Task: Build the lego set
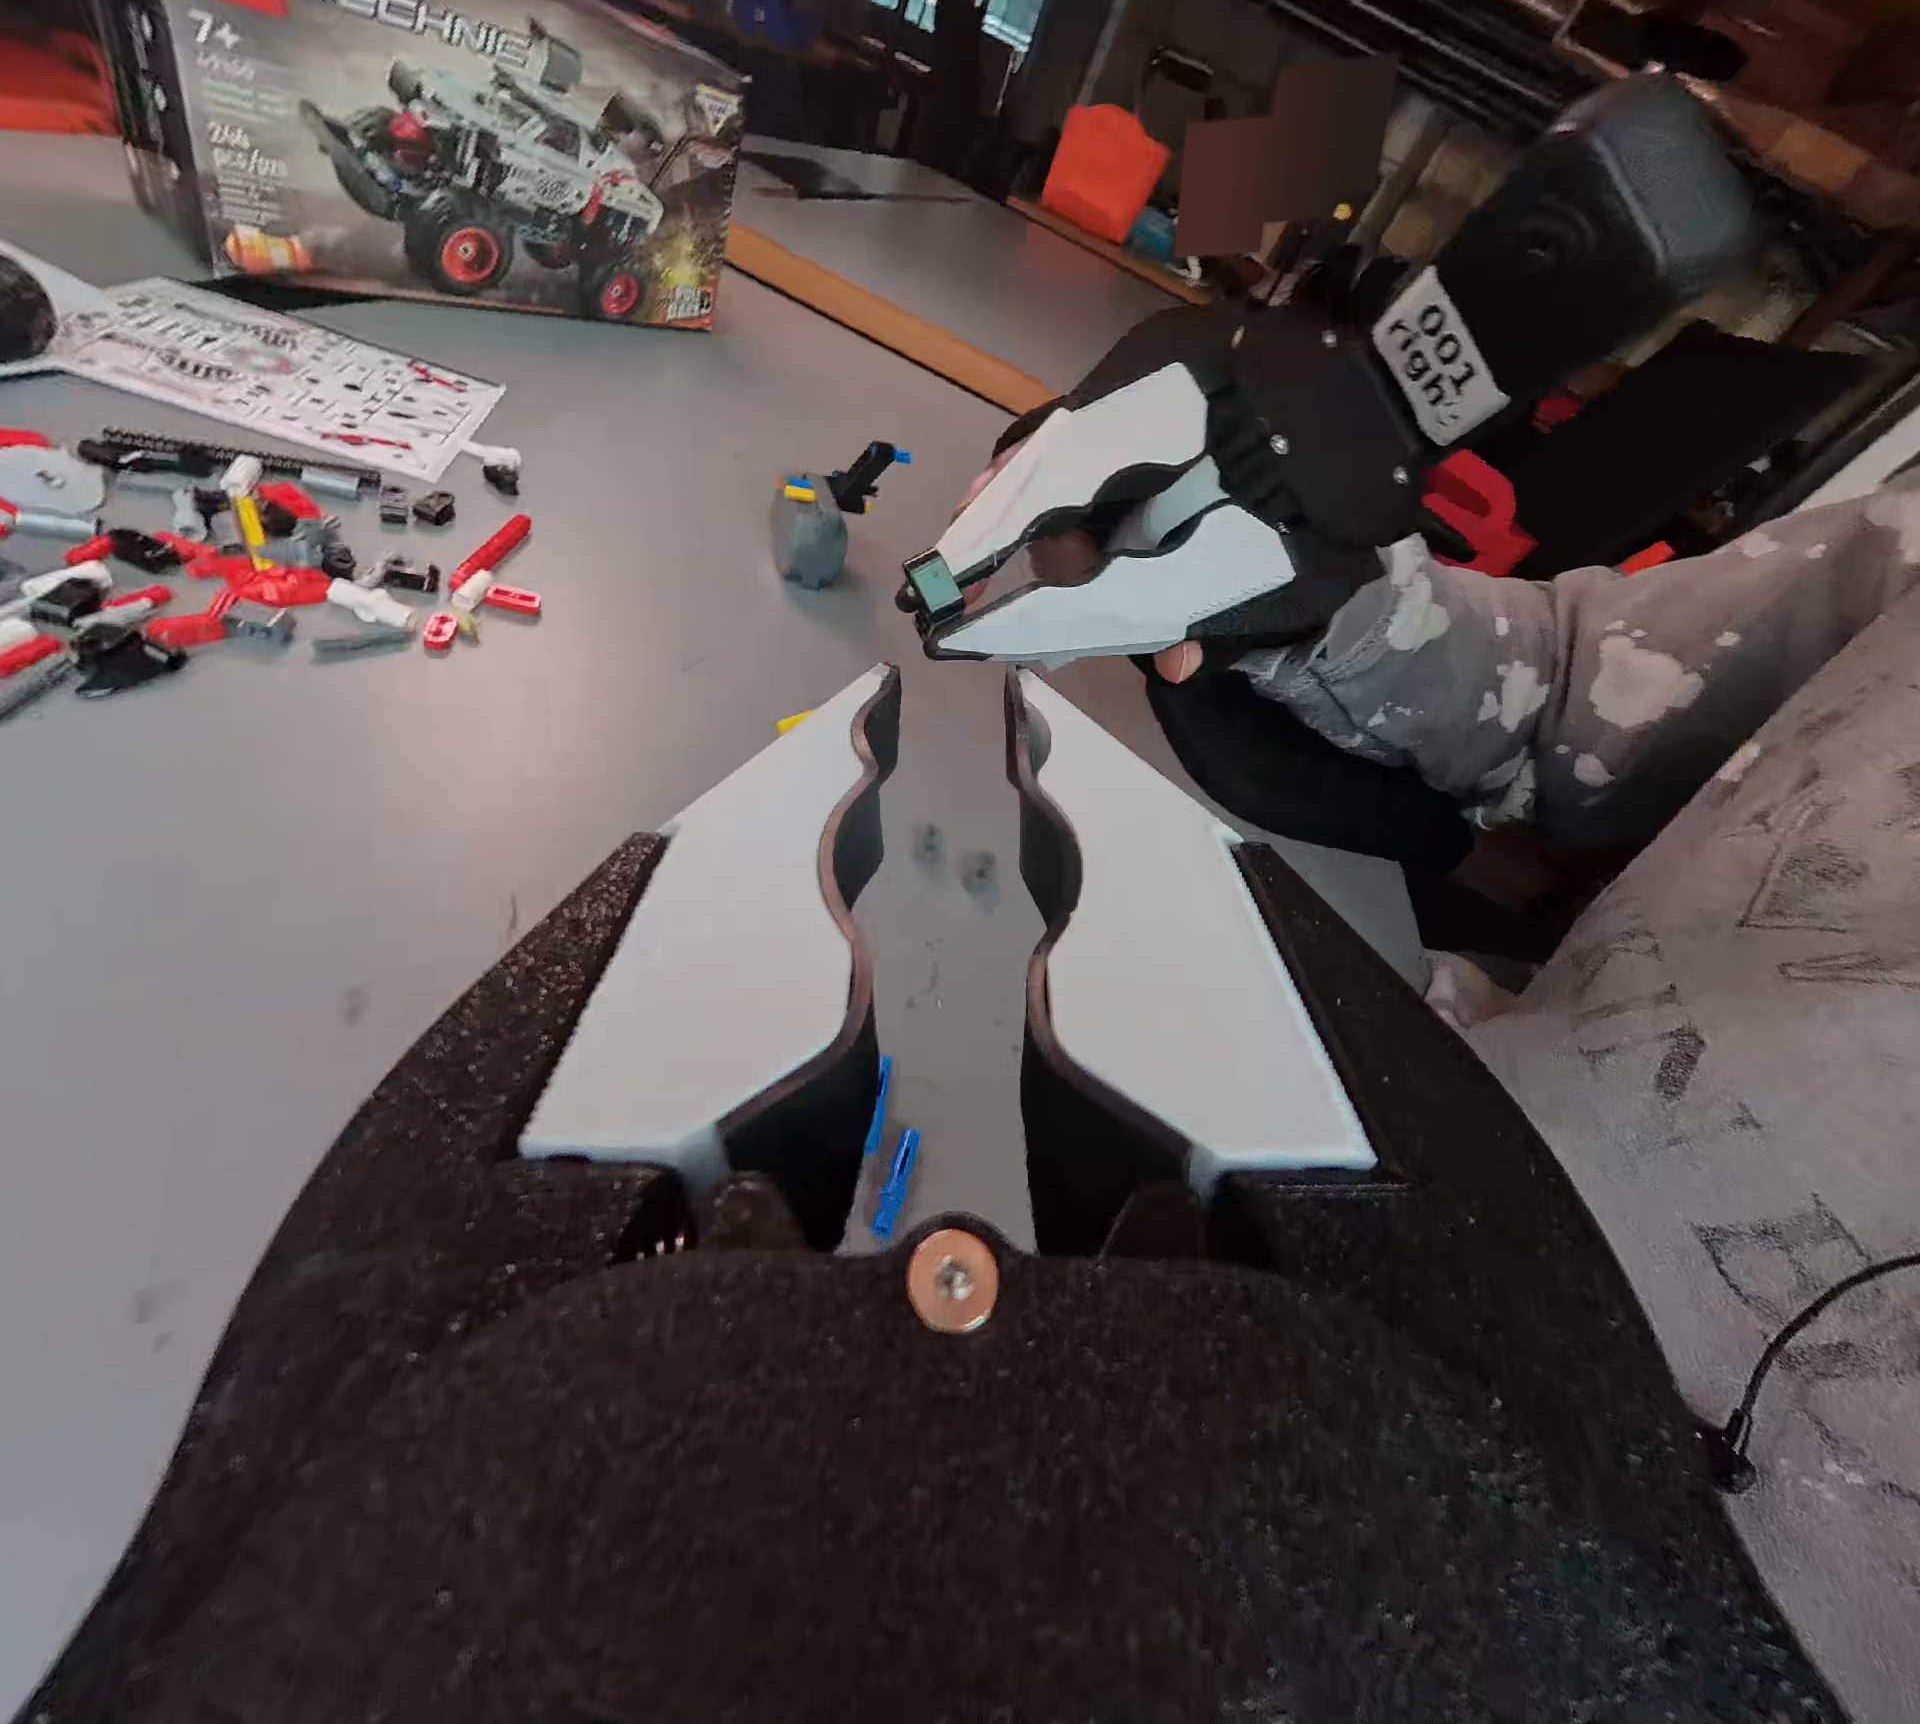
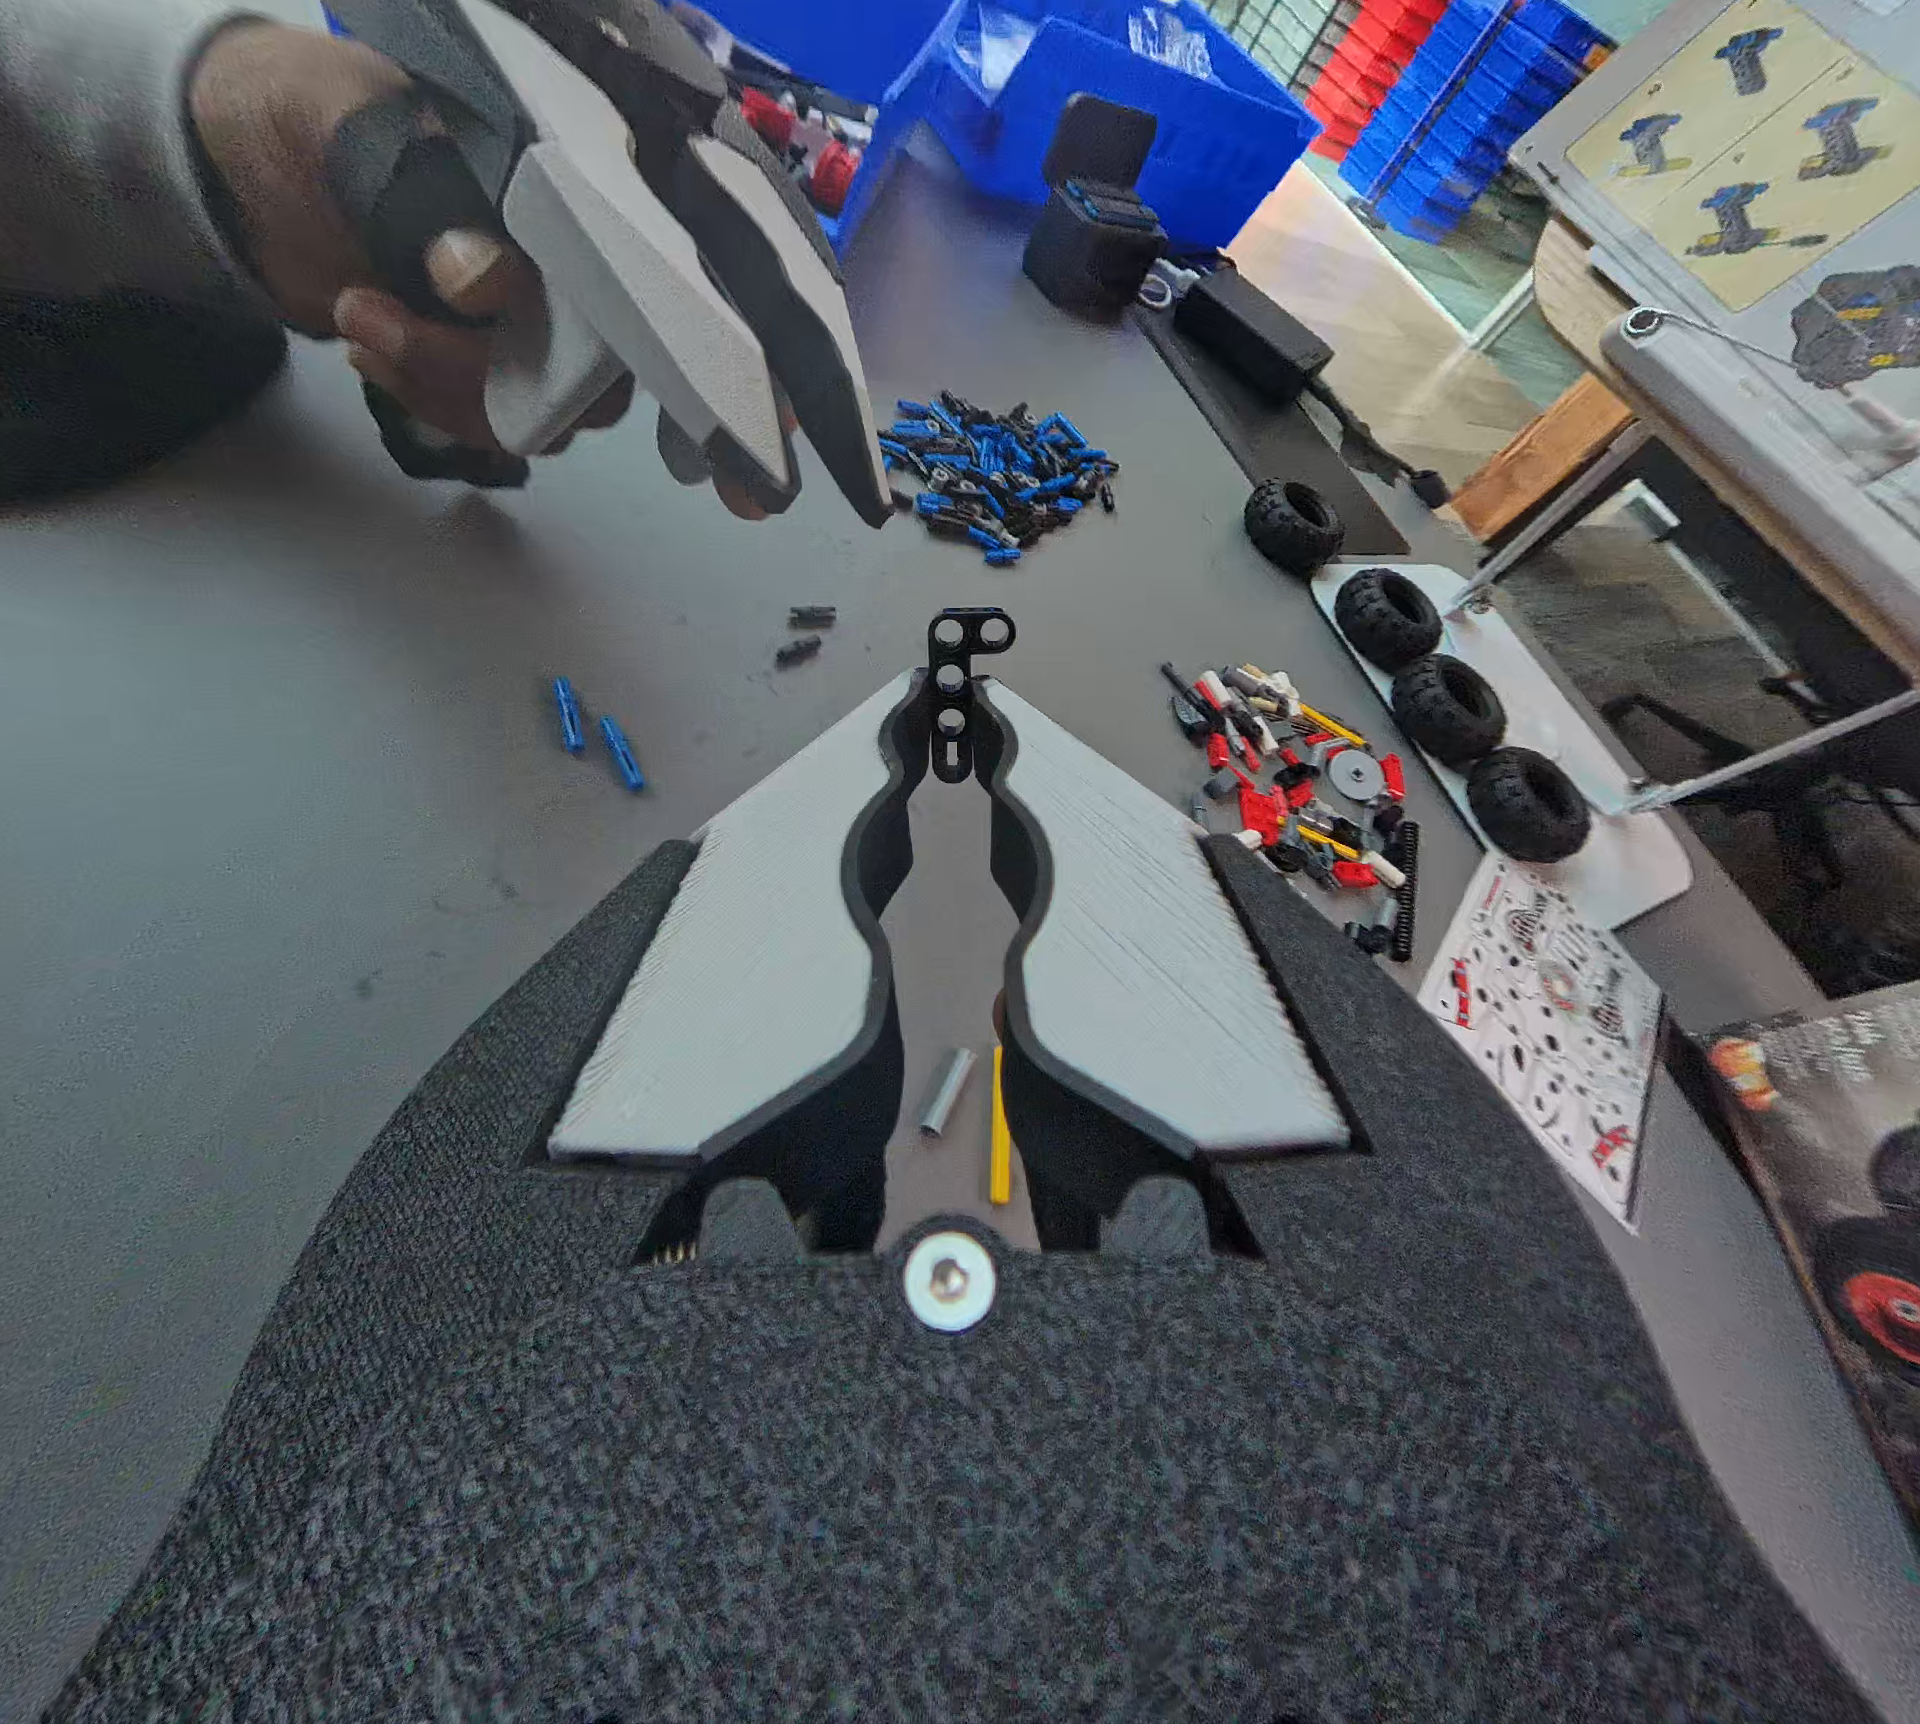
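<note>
Lego beam [image 2: 961, 687] clamped in right tongs [image 2: 951, 698].

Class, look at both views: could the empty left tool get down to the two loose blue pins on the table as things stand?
Probably yes: the left tool is open and empty, and nothing lies between it and the two blue pins on bare table.

L tool [image 1: 951, 687] open, empty.
</note>
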Action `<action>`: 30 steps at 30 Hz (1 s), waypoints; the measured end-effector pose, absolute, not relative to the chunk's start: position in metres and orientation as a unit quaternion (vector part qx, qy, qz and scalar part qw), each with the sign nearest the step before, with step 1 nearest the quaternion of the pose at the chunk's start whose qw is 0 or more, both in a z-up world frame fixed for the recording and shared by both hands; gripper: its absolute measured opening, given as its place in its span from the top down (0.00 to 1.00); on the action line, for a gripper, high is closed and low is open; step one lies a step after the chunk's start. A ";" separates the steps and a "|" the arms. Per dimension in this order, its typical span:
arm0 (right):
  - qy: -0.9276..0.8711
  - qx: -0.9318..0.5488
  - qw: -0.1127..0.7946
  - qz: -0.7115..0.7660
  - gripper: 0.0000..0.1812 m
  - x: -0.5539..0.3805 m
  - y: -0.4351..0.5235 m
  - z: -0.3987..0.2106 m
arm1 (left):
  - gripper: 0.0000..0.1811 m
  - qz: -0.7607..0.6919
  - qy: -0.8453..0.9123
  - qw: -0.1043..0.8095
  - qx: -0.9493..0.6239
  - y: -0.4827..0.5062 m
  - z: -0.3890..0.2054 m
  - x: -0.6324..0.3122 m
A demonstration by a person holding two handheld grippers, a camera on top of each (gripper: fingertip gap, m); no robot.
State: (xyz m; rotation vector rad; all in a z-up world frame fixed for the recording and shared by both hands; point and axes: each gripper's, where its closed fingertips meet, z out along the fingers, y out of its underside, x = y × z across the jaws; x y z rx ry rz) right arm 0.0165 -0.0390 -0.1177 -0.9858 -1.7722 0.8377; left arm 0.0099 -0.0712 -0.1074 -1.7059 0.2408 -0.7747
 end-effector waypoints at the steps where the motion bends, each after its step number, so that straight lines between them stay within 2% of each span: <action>1: -0.736 -0.386 0.470 0.297 0.96 0.014 -0.038 -0.126 | 0.89 -0.328 0.083 0.569 -0.750 -0.068 -0.117 0.006; 4: -0.764 -0.365 0.468 0.252 0.96 0.008 -0.049 -0.143 | 0.88 -0.349 0.052 0.530 -0.771 -0.063 -0.130 0.009; 7: -0.779 -0.337 0.482 0.218 0.96 0.005 -0.055 -0.148 | 0.91 -0.342 0.045 0.521 -0.781 -0.060 -0.135 0.008; 9: -0.777 -0.340 0.480 0.224 0.96 0.004 -0.058 -0.147 | 0.95 -0.343 0.047 0.519 -0.781 -0.061 -0.135 0.008; 15: -0.754 -0.318 0.492 0.298 0.95 0.007 -0.069 -0.131 | 0.96 -0.371 0.099 0.544 -0.746 -0.073 -0.118 0.013; 20: -0.706 -0.360 0.359 0.493 0.88 0.021 -0.087 -0.116 | 0.96 -0.371 0.209 0.581 -0.694 -0.097 -0.102 0.025; 25: -0.704 -0.356 0.314 0.528 0.94 0.027 -0.098 -0.118 | 0.96 -0.375 0.227 0.580 -0.687 -0.101 -0.102 0.029; 30: -0.697 -0.370 0.285 0.544 0.95 0.028 -0.098 -0.117 | 0.95 -0.369 0.220 0.581 -0.692 -0.099 -0.103 0.028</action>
